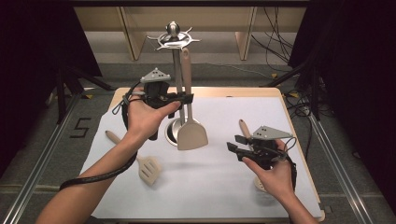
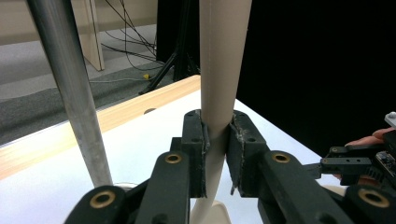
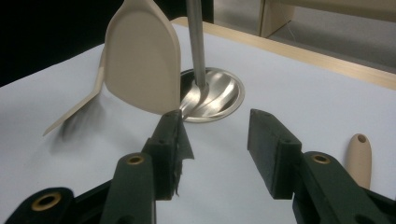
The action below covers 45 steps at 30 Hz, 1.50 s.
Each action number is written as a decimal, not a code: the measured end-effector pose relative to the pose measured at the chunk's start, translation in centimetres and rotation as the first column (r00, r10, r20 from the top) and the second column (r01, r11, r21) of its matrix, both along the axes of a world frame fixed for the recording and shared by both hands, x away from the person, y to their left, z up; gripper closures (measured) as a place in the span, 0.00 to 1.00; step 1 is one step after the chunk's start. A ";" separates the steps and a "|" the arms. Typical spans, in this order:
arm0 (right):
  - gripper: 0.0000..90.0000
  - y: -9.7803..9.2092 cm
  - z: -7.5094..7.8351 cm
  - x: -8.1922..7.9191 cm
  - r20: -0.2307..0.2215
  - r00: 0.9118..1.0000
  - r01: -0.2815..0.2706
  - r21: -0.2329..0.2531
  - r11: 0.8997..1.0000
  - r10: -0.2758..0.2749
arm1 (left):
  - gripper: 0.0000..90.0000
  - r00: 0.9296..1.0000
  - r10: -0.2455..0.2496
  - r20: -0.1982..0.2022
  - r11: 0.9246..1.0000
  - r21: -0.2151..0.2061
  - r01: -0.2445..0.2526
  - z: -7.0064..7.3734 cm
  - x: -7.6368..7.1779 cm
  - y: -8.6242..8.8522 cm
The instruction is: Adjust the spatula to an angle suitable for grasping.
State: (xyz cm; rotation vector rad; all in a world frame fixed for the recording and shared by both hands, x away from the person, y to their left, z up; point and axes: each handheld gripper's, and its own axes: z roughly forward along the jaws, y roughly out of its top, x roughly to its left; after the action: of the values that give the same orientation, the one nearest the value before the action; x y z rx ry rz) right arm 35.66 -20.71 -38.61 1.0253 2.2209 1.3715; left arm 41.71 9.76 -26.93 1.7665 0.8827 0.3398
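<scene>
A metal utensil stand rises from a round base at the table's middle back. A beige spatula hangs upright along its pole from the hook ring. My left gripper is shut on the spatula's handle partway down; in the left gripper view both pads clamp the beige handle, with the pole to its left. My right gripper hovers open and holds nothing at the right. In the right gripper view its jaws face the spatula blade and the base.
A beige slotted turner lies on the white sheet at front left. Another beige utensil lies under my right hand, its handle poking out; its end with a hole lies beside the right jaw. The wooden table edge runs close at right.
</scene>
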 end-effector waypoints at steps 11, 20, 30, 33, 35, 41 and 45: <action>0.62 0.1 0.0 0.0 -0.007 1.000 0.002 0.002 1.000 -0.002 | 0.86 1.000 0.010 -0.007 1.000 -0.001 -0.010 -0.1 0.3 0.5; 0.62 0.0 -0.2 0.0 -0.007 1.000 0.008 0.010 1.000 -0.008 | 0.86 1.000 0.025 -0.011 1.000 -0.002 -0.025 -0.2 0.5 0.8; 0.62 0.0 -0.2 -0.1 -0.030 0.999 0.018 0.012 1.000 -0.018 | 0.86 0.999 0.037 -0.011 0.999 0.001 -0.037 -0.3 1.0 1.4; 0.62 0.2 -0.4 0.0 0.002 1.000 0.029 0.023 0.999 -0.029 | 0.86 0.999 0.032 -0.008 0.999 0.005 -0.032 -0.5 1.3 1.6; 0.62 0.1 -0.4 0.1 0.015 1.000 0.020 0.011 1.000 -0.020 | 0.85 0.999 0.037 -0.006 0.999 0.006 -0.037 -0.7 1.3 1.6; 0.62 0.0 -0.4 0.1 0.003 1.000 0.013 0.010 1.000 -0.013 | 0.85 0.999 0.038 -0.002 0.999 0.005 -0.038 -0.8 1.5 1.6; 0.62 0.0 -0.4 0.1 0.019 1.000 0.016 0.011 1.000 -0.016 | 0.85 0.999 0.042 0.008 0.999 0.011 -0.042 -0.9 1.5 1.6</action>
State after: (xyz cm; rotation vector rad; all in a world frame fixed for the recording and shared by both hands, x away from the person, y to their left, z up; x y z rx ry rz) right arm 35.78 -20.73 -39.04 1.0272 2.1885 1.3825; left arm 43.26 11.37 -27.81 1.7580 0.9146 0.3794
